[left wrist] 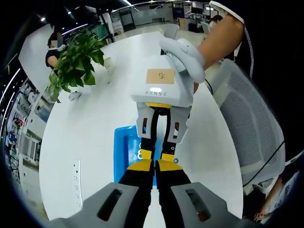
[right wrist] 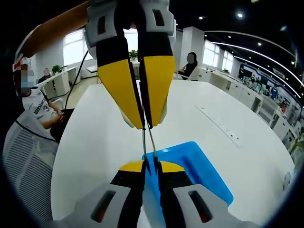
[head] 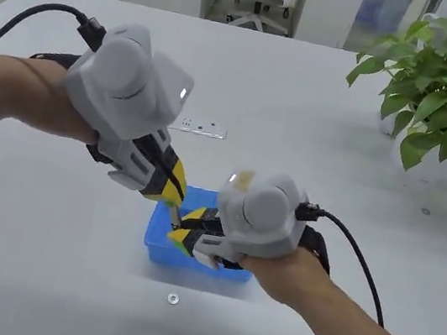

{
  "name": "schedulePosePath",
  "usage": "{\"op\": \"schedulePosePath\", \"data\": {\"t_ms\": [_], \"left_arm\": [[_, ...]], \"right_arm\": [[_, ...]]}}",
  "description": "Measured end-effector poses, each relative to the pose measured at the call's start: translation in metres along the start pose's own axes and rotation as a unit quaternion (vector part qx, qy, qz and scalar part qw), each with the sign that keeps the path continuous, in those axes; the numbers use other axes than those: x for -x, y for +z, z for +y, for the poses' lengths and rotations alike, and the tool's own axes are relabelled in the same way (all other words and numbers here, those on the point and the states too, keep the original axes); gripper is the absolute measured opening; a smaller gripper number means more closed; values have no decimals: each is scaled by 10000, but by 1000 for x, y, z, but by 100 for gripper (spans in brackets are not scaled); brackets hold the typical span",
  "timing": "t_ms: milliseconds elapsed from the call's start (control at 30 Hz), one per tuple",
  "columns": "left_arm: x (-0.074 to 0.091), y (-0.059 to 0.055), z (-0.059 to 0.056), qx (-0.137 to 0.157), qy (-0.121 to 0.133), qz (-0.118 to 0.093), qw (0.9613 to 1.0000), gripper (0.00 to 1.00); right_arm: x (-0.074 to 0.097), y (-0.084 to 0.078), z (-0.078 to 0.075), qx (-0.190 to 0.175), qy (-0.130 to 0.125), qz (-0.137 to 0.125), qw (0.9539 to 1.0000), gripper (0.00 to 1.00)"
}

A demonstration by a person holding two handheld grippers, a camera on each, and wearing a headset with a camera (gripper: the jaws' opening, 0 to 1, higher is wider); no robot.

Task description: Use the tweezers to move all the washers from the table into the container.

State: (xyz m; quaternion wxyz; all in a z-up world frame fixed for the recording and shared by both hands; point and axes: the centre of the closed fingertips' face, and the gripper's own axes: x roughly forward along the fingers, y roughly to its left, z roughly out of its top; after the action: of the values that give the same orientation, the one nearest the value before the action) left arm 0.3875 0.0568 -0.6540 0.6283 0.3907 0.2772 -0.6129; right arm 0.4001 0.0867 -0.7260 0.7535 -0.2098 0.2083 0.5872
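Where both grippers meet above the container [head: 157, 248], note tip-to-tip alignment: left gripper [head: 173, 198] angled down from upper left, right gripper [head: 184, 238] facing it from the near side. Left jaws: narrow, clamped on tweezers [right wrist: 146, 142], as seen in the right gripper view. Lower end of tweezers: between right jaws, over the container. Right jaws: narrow; contact with tweezers cannot be told. Washer [head: 173, 298]: flat on table [head: 38, 266], near the container's near wall, outside it, apart from tweezers.
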Motion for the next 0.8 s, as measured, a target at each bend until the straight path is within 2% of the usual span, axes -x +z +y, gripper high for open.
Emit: {"op": "schedulePosePath", "data": {"t_ms": [467, 800], "left_arm": [[-12, 3, -24, -18, -164, -98, 9998, 5], [-21, 4, -35, 4, -294, -197, 9994, 5]], "right_arm": [[3, -15, 22, -38, 71, 49, 10000, 12], [3, -26, 32, -89, 100, 66, 9999, 12]]}}
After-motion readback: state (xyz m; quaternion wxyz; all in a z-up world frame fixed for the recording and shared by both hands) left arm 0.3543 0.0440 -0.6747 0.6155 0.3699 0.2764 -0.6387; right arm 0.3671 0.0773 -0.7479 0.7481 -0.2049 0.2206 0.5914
